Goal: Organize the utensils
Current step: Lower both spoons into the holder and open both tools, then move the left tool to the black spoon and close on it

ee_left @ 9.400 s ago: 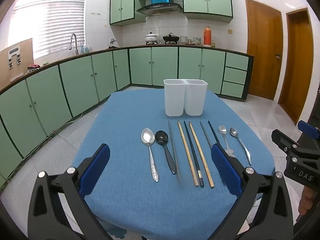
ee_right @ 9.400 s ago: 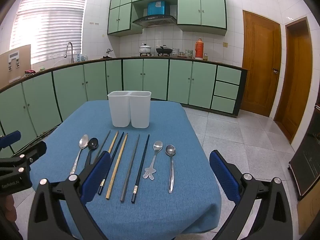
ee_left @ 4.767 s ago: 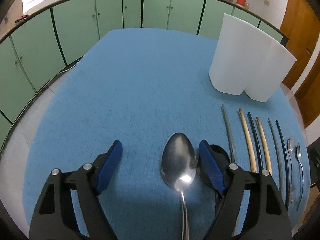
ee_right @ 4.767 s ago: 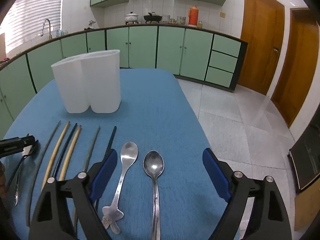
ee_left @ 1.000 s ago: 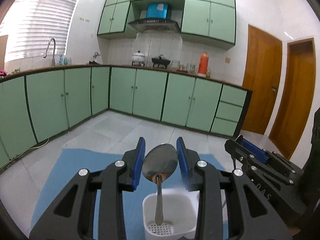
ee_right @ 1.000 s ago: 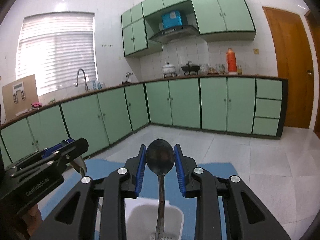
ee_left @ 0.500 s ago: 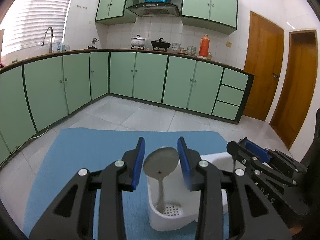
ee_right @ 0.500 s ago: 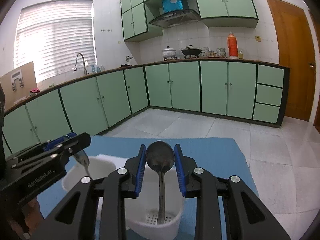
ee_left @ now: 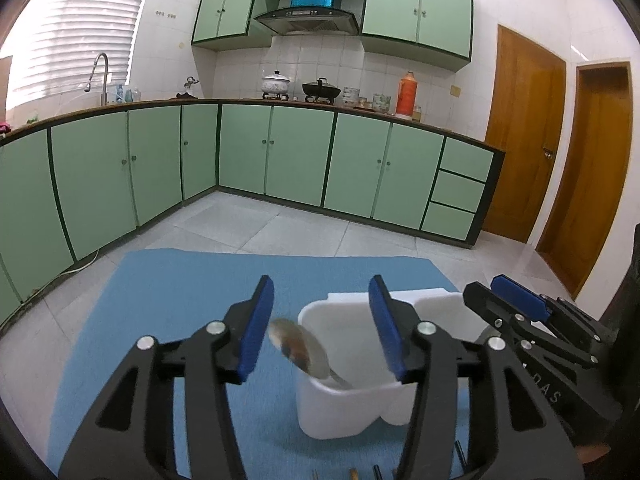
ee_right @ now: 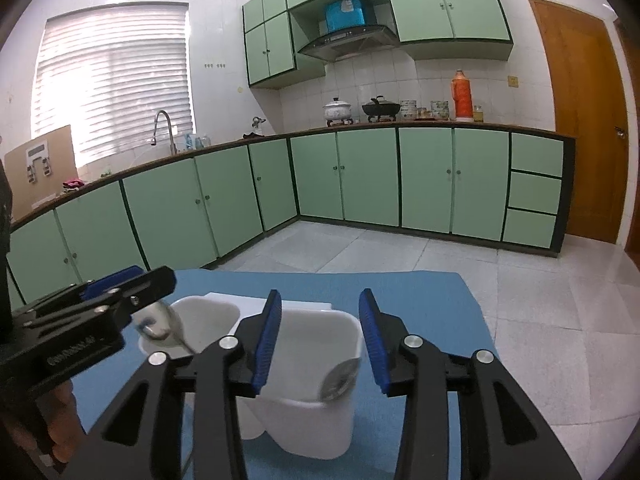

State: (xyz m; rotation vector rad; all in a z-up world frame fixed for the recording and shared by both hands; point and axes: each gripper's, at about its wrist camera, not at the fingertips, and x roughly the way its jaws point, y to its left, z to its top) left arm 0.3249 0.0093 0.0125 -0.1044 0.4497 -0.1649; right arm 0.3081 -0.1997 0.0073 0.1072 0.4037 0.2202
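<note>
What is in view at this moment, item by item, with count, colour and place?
Utensil holder: one, white, two compartments, on the cloth.
Spoons: two, silver; one leaning out of the left compartment, one against the right compartment's wall.
Chopstick ends: a few, at the near cloth edge, mostly cut off.
Tablecloth: one, blue.
Cabinets: many, green, below and above the counter.
Pots: two, white and black, on the stove.
Thermos: one, orange, on the counter.
Faucet: one, metal, by the window.
Doors: two, wooden, right.
Left gripper: blue fingers, just opened, spoon released.
Right gripper: blue fingers, just opened, nothing gripped.
</note>
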